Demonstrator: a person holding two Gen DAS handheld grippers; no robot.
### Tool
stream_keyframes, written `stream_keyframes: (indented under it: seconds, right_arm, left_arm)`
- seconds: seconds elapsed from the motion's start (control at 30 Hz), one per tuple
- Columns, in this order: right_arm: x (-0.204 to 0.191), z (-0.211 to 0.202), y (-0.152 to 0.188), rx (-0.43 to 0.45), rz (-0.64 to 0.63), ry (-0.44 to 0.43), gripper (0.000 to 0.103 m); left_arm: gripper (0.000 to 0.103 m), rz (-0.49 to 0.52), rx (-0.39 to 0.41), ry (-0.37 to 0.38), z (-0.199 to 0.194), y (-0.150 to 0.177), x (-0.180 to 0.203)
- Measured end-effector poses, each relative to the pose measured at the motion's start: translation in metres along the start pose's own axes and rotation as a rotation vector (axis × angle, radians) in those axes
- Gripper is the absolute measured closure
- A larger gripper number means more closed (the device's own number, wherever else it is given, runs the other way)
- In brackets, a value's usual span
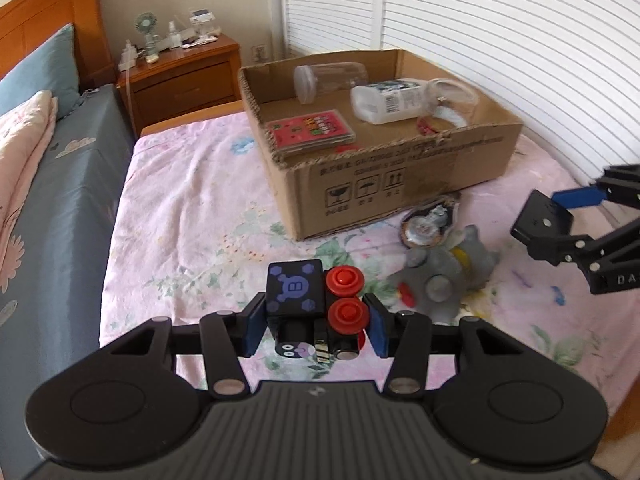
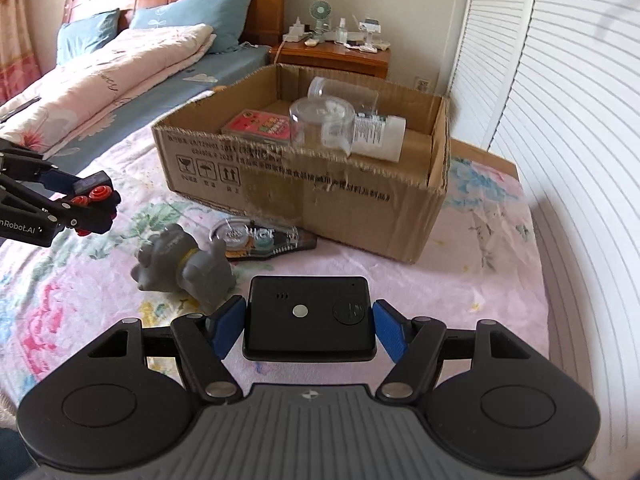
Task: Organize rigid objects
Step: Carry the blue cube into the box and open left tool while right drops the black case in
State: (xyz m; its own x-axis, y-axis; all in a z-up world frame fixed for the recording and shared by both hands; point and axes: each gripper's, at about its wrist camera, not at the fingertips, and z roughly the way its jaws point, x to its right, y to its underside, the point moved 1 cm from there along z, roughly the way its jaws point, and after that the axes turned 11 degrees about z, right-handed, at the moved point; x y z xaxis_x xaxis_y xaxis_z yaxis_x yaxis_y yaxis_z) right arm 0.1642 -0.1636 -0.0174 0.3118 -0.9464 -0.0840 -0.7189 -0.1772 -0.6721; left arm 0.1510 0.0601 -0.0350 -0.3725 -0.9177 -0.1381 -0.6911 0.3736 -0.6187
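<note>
My left gripper [image 1: 316, 322] is shut on a black toy train with red wheels [image 1: 312, 304], held above the pink bedspread; the same toy train [image 2: 93, 196] shows at the far left of the right wrist view. My right gripper [image 2: 308, 326] is shut on a flat black device [image 2: 310, 318], its blue pads pressing both short sides; that black device [image 1: 540, 216] also shows at the right edge of the left wrist view. An open cardboard box [image 1: 400, 178] [image 2: 320, 196] lies ahead on the bed. Inside are clear jars [image 1: 328, 78], a white bottle [image 1: 390, 102] and a red card case [image 1: 310, 130].
A grey plush toy [image 1: 444, 276] [image 2: 188, 264] and a clear blister pack [image 1: 430, 222] [image 2: 260, 238] lie on the bedspread in front of the box. A wooden nightstand [image 1: 184, 76] with small items stands behind. White louvred doors [image 2: 560, 120] run along the right.
</note>
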Motion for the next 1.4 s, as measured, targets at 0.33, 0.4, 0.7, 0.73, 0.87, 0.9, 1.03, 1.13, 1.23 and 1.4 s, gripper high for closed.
stream_keyframes:
  seconds: [0.33, 0.4, 0.7, 0.73, 0.87, 0.9, 1.03, 1.13, 1.23, 1.4]
  right_arm:
    - [0.010, -0.031, -0.037, 0.073, -0.049, -0.015, 0.029]
    - [0.015, -0.033, -0.048, 0.093, -0.055, -0.001, 0.029]
    - [0.038, -0.001, -0.096, 0.098, -0.041, 0.043, 0.029]
    - [0.040, 0.005, -0.101, 0.094, -0.043, 0.043, 0.029]
    - [0.045, 0.029, -0.117, 0.073, -0.038, 0.051, 0.029]
    - [0.046, 0.034, -0.120, 0.072, -0.036, 0.045, 0.029]
    - [0.047, 0.049, -0.130, 0.071, -0.028, 0.012, 0.029]
    - [0.047, 0.050, -0.130, 0.073, -0.016, 0.014, 0.027]
    - [0.051, 0.044, -0.125, 0.085, 0.006, 0.025, 0.017]
    - [0.060, 0.023, -0.116, 0.099, 0.107, 0.055, 0.002]
  left_arm:
    - [0.054, 0.070, 0.057, 0.011, -0.020, -0.046, -0.002]
    - [0.054, 0.070, 0.070, 0.020, -0.019, -0.057, -0.004]
    - [0.054, 0.072, 0.101, -0.017, 0.010, -0.110, -0.022]
    - [0.054, 0.071, 0.101, -0.022, 0.014, -0.115, -0.025]
    - [0.054, 0.066, 0.098, -0.046, 0.026, -0.127, -0.032]
    - [0.054, 0.064, 0.097, -0.049, 0.028, -0.129, -0.034]
    - [0.054, 0.059, 0.085, -0.054, 0.038, -0.136, -0.039]
    - [0.054, 0.053, 0.075, -0.051, 0.046, -0.140, -0.041]
    - [0.054, 0.058, 0.067, -0.043, 0.053, -0.144, -0.040]
    - [0.056, 0.064, 0.058, -0.041, 0.066, -0.154, -0.039]
